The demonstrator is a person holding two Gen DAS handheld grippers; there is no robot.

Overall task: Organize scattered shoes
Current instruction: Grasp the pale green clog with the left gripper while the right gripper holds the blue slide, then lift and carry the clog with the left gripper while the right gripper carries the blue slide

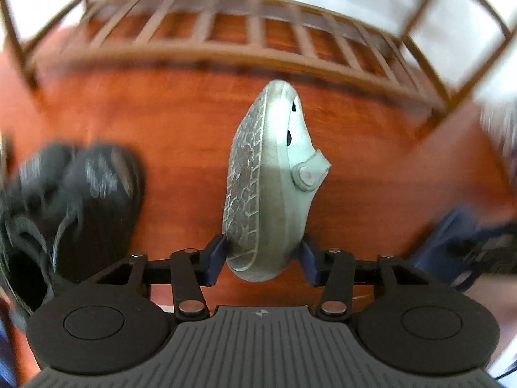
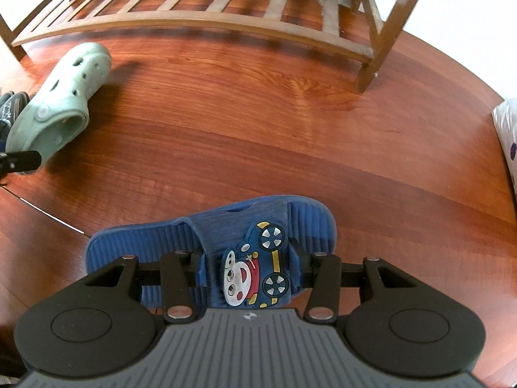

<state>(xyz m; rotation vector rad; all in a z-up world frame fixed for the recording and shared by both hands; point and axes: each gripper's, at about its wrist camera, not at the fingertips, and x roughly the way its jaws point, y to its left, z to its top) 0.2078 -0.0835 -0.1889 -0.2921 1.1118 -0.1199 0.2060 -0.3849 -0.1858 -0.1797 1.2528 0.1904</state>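
In your left wrist view the dark shoes (image 1: pixel 74 200) at the left are smeared by motion and cut by the edge, so you cannot count them surely; perhaps it is a pair. The blue shape (image 1: pixel 465 245) at the right edge is also blurred. The wooden rack (image 1: pixel 226 32) is soft, and its top leaves the picture. In your right wrist view the blue slipper (image 2: pixel 206 236) is partly hidden behind the right gripper (image 2: pixel 247 266). Only a tip of the left gripper (image 2: pixel 19 161) shows.
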